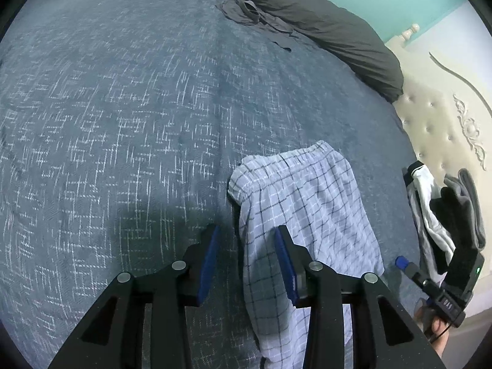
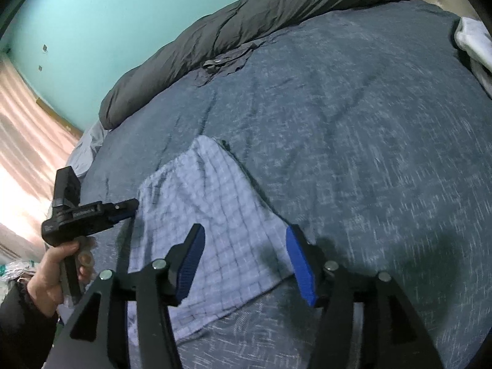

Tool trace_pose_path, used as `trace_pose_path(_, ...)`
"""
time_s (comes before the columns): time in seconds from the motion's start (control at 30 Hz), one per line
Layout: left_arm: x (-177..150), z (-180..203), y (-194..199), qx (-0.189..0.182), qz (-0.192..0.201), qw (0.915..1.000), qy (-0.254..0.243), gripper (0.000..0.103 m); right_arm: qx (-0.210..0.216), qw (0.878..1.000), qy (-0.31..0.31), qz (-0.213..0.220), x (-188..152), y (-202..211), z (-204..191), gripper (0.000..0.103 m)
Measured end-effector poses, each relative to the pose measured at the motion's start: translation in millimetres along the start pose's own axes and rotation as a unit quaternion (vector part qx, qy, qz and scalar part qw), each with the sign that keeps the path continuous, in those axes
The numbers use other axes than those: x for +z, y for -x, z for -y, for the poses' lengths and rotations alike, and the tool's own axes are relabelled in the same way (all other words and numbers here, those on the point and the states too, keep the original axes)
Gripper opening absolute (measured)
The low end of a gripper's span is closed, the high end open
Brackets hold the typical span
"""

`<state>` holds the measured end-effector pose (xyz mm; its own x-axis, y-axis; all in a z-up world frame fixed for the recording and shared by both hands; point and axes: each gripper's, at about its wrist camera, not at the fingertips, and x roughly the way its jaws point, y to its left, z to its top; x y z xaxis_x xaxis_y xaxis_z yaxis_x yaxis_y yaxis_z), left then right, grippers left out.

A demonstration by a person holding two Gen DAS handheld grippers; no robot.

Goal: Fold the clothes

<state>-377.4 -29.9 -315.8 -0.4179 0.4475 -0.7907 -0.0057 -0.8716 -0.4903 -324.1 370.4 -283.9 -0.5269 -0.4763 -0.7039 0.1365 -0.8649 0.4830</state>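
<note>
A: Left wrist view is showing the left gripper [image 1: 246, 240] hanging over the blue bedspread [image 1: 123, 123] with its jaws partly apart. The checked pyjama trousers [image 1: 307, 203] are lying ahead of it and to its right, and one edge of the cloth is running down between the blue pads [image 1: 212, 255]. The pads are not pressing on it; the fabric is lying closer to the right pad, with bedspread showing beside the left one.

B: And the other claw?

A: In the right wrist view the right gripper [image 2: 244, 246] is standing wider open, with nothing clamped. The trousers [image 2: 215, 215] are spreading out flat under and ahead of it, mostly toward its left finger, while the right finger is hanging over bare bedspread [image 2: 369, 153]. That view is smeared, so I am only guessing that the pads are clear of the cloth rather than brushing it.

B: What is lying farther off?

A: Well beyond both claws, a dark grey duvet [image 1: 323, 21] is bunching along the far side of the bed, with a small dark garment [image 1: 249, 10] lying against it. To the right of the left gripper, a heap of white and grey clothes [image 1: 436, 209] is sitting near the tufted headboard [image 1: 430, 123]. A hand [image 2: 58, 273] is gripping the left gripper's handle.
</note>
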Motion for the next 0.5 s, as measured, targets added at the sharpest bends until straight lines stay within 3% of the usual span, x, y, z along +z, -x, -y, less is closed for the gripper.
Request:
trace_pose_path(0.27, 8.0, -9.0, 3.8, -0.018, 0.006, 0.9995, 0.023, 0.04, 0.003, 0.996, 0.055, -0.063, 63.9, -32.5, -31.4, 0.06)
trace_pose_path(0.5, 13.3, -9.0, 3.4, -0.023, 0.004, 0.9995, 0.02, 0.04, -0.015, 0.992, 0.08, -0.097, 95.1, -76.4, -57.5, 0.06)
